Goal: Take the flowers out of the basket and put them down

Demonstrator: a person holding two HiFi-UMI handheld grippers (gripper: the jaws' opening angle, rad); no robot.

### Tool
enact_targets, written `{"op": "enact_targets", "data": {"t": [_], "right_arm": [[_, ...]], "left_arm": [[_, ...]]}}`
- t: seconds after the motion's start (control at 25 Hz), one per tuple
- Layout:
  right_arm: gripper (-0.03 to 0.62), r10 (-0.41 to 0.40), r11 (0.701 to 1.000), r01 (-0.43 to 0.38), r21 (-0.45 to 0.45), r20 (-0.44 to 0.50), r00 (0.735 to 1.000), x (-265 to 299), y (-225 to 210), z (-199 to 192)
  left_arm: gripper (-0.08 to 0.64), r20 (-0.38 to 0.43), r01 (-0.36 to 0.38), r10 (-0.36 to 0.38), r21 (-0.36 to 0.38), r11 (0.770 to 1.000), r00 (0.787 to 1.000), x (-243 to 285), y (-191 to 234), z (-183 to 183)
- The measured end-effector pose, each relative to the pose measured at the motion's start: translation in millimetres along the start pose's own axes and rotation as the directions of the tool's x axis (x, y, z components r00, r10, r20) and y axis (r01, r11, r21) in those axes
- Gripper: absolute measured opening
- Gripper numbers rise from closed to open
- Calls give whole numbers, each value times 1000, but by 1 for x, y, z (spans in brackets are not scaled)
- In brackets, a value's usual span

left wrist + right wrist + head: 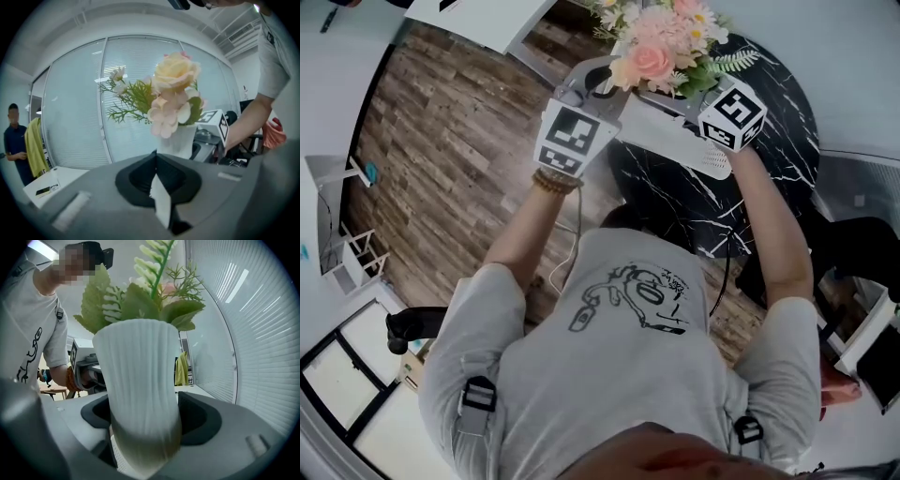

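Flowers [661, 47] in their white vase [136, 362] sit clamped wide in your right gripper [147, 420] above the black table [778, 112]; your left gripper [157, 171] pinches shut on a thin white strip [162, 206]. Lift straight, vase upright.

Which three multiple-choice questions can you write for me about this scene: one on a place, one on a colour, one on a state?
1. The flowers stand in: A a white ribbed vase; B a glass jar; C a brown box.
2. The table top is: A red; B black with white veins; C yellow.
3. The right gripper is: A open and empty; B lying on the floor; C shut on the vase.

Key: 1 A, because the right gripper view shows leaves rising from the vase. 2 B, because the head view shows dark stone with pale veins. 3 C, because the jaws press on the sides of the vase.
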State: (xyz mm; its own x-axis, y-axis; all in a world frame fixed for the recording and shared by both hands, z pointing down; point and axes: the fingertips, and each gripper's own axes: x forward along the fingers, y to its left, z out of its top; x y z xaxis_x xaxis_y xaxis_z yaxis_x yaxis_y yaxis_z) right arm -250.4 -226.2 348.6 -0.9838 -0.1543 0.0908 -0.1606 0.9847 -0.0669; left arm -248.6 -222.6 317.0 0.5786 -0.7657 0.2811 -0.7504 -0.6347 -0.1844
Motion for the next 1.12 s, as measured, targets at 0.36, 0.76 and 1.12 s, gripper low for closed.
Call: {"op": "enact_targets", "data": {"t": [0.36,0.76,1.12], "right_arm": [[400,-7,1000,7,19,12,1000,-6,0,26],[400,-55,998,54,22,9,998,-34,-9,28],[400,-142,990,142,5,-2,990,-88,-17,26]], "left_arm": [[3,31,3,-4,16,1000,999,-2,1,33],[3,48,46,-47,25,999,998,15,-19,45],[3,79,127,-130,42,991,988,43,-60,63]]}}
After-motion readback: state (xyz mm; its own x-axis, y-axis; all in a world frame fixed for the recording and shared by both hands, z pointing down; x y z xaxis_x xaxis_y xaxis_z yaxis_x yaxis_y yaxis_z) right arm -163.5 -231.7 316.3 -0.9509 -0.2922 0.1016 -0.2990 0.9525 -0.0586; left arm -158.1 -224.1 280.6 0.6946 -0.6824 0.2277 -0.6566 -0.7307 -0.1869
